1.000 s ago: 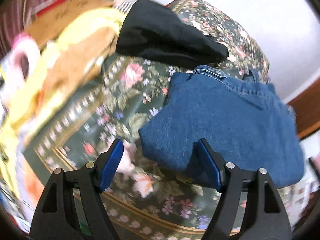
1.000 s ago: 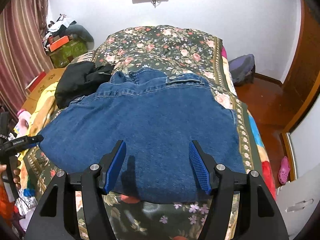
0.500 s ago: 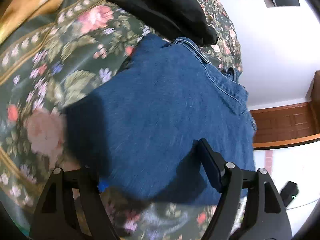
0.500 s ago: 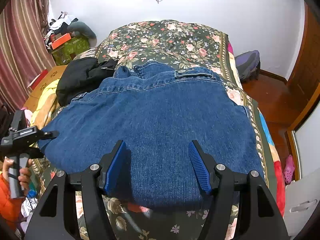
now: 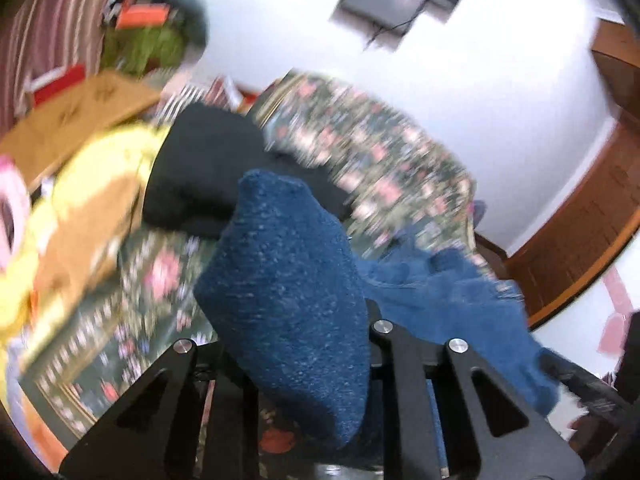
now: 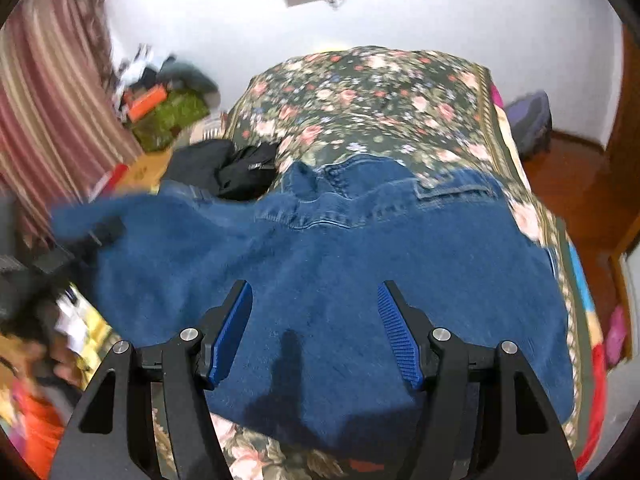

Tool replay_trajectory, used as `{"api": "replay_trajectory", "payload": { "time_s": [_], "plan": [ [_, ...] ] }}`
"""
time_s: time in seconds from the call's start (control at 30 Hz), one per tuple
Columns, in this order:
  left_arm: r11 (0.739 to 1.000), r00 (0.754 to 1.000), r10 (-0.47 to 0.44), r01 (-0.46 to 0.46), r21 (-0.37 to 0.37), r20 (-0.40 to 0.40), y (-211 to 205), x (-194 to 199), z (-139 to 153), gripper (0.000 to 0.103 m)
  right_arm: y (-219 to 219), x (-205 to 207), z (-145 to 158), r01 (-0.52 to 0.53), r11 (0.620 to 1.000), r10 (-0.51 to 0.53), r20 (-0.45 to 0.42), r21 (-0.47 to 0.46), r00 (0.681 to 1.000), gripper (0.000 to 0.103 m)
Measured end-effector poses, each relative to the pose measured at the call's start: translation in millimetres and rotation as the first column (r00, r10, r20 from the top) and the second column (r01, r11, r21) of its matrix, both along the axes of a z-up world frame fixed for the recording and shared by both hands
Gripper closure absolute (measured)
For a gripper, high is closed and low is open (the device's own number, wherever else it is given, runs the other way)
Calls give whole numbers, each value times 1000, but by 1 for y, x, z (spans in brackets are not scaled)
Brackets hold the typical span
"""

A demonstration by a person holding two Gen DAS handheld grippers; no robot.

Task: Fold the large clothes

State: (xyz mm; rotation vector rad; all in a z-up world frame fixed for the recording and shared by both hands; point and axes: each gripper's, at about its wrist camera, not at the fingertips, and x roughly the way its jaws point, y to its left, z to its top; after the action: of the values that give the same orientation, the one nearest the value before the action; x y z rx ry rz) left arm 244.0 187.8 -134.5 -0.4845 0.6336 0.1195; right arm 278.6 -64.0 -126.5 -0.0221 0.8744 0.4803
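A large pair of blue denim jeans [image 6: 360, 248] lies spread across the flowered bedspread [image 6: 360, 92]. In the left wrist view a bunched fold of the jeans [image 5: 288, 288] stands up between the fingers of my left gripper [image 5: 294, 336], whose jaws are closing on it, and hides the pads. In the right wrist view that gripper [image 6: 96, 236] holds the jeans' left corner raised off the bed. My right gripper [image 6: 316, 332] hovers open over the near middle of the jeans, with nothing between its blue pads [image 6: 232, 332].
A black garment [image 6: 232, 168] lies on the bed just beyond the jeans' left side. Yellow cloth [image 5: 80, 184] and a cardboard box [image 5: 80, 112] sit off the left edge by a striped curtain [image 6: 48, 120]. A wooden door [image 5: 580, 232] stands to the right.
My left gripper went from open around the jeans' left edge to closed on it and rose, lifting a fold. The right gripper drifted a little over the jeans, still open.
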Motion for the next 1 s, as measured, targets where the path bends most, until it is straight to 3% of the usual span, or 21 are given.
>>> {"api": "replay_trajectory", "payload": {
  "time_s": [0.07, 0.13, 0.2, 0.33, 0.4, 0.5, 0.7, 0.87, 1.0],
  "plan": [
    [999, 997, -21, 19, 36, 68, -7, -8, 25, 85, 19, -2, -9, -39, 998, 39, -6, -55, 999, 42],
    [995, 988, -47, 34, 89, 146, -19, -19, 52, 86, 41, -6, -25, -129, 990, 126, -66, -51, 990, 42],
    [991, 978, -80, 58, 120, 190, -29, -22, 68, 86, 56, -8, -37, -143, 989, 140, -83, -33, 987, 42],
    [972, 976, -130, 90, 218, 175, -53, -14, 77, 86, 72, 6, -57, -193, 979, 203, -244, 64, 948, 42],
    [972, 978, -141, 108, 207, 151, -58, -6, 73, 86, 67, 8, -57, -184, 978, 205, -271, 100, 941, 42],
    [974, 980, -143, 114, 196, 140, -64, -1, 70, 86, 47, 2, -40, -163, 983, 177, -190, 83, 966, 42],
    [957, 964, -221, 185, 223, 149, -107, 6, 84, 86, -40, -12, -3, -33, 998, 35, -42, 49, 999, 42],
    [909, 922, -365, 322, 266, 130, -174, 11, 84, 86, -110, -19, 8, 111, 993, -110, -14, 34, 994, 42],
    [865, 880, -469, 441, 239, 72, -223, 16, 61, 86, -151, -27, 8, 200, 980, -199, -17, 8, 980, 42]
  ]
}}
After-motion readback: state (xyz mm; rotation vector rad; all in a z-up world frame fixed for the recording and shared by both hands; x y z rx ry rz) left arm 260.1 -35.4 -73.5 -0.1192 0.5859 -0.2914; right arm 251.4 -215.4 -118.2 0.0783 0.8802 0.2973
